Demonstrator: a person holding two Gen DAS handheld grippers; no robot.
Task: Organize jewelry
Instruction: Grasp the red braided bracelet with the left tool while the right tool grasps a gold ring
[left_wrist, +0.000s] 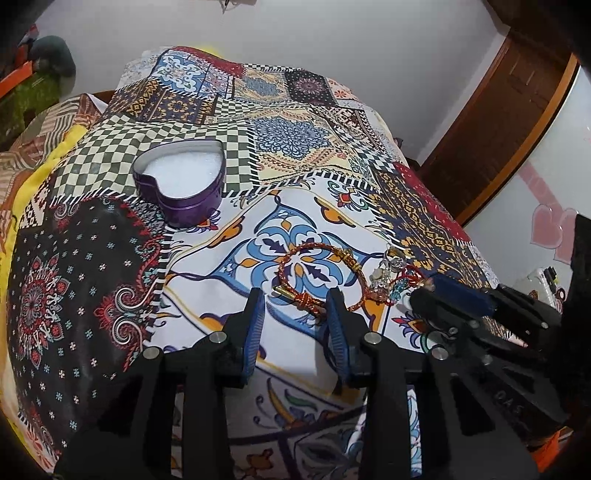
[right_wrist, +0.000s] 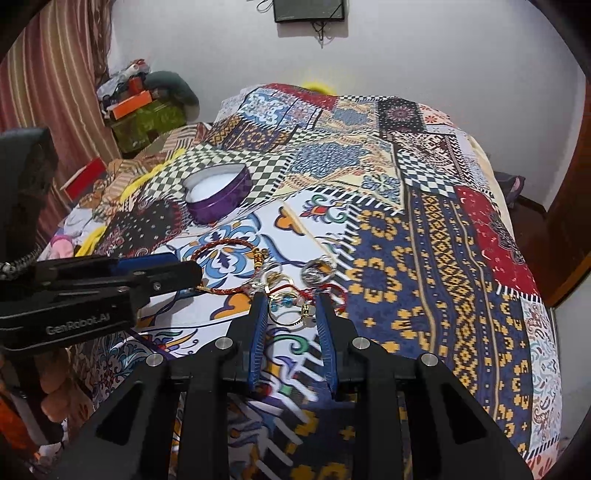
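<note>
A purple heart-shaped tin (left_wrist: 181, 177) with a white lining stands open on the patterned bedspread; it also shows in the right wrist view (right_wrist: 218, 195). A red and gold braided bracelet (left_wrist: 317, 275) lies just ahead of my open left gripper (left_wrist: 295, 299), its near edge between the fingertips. A gold ring with blue beads (right_wrist: 287, 308) lies between the fingertips of my open right gripper (right_wrist: 290, 301). A red cord bracelet (right_wrist: 334, 291), a silver ring (right_wrist: 314, 273) and clear charms (left_wrist: 382, 275) lie beside them. The left gripper shows in the right wrist view (right_wrist: 184, 271).
The patchwork bedspread (left_wrist: 295, 129) covers a bed. A white wall stands behind. A wooden door frame (left_wrist: 517, 110) is to the right. Boxes and clutter (right_wrist: 140, 103) sit at the far left by a striped curtain (right_wrist: 55, 74).
</note>
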